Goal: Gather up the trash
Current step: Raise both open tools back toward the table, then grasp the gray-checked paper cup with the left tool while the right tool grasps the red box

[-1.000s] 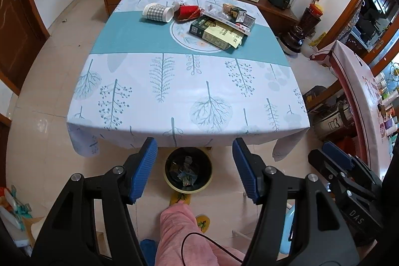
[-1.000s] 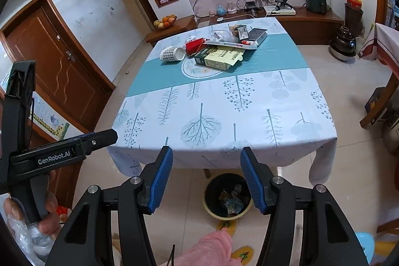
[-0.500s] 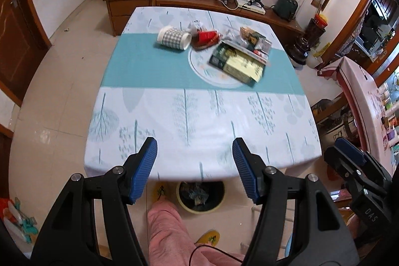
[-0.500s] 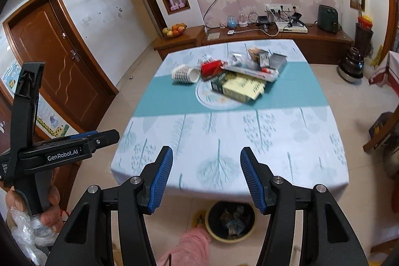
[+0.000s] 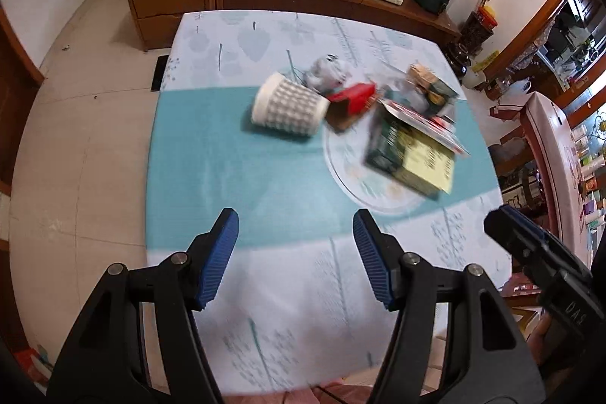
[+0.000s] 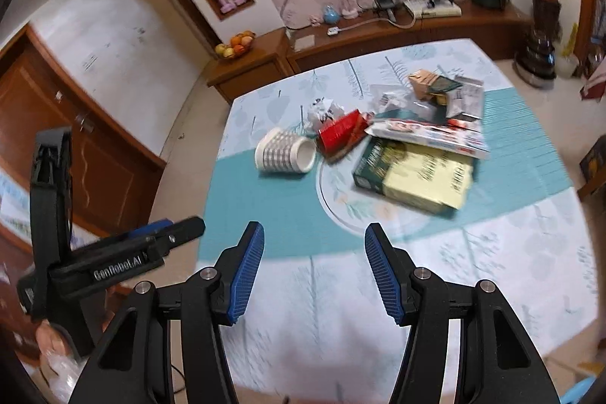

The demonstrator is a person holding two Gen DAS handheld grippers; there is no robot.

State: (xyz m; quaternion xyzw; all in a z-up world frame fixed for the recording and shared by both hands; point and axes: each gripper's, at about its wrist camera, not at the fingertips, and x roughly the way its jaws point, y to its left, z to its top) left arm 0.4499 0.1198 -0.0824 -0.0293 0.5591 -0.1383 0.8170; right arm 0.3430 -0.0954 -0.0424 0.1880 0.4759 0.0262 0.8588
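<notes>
Both grippers, left (image 5: 295, 252) and right (image 6: 314, 265), hang empty, fingers spread; trash pile (image 6: 394, 146) lies uncollected on the surface (image 5: 265, 177)

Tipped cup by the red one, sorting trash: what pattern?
White cup with grey checks; right wrist view shows it best.

A table (image 5: 265, 184) under a tree-print cloth carries a tipped cup (image 5: 288, 108), red carton (image 5: 354, 97), box (image 5: 413, 158) and wrappers (image 6: 447, 93).

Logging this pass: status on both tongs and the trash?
Left tongs open, empty. Right tongs open, empty. Trash pile untouched on table, checkered cup on its side nearest. Nothing in the way.
</notes>
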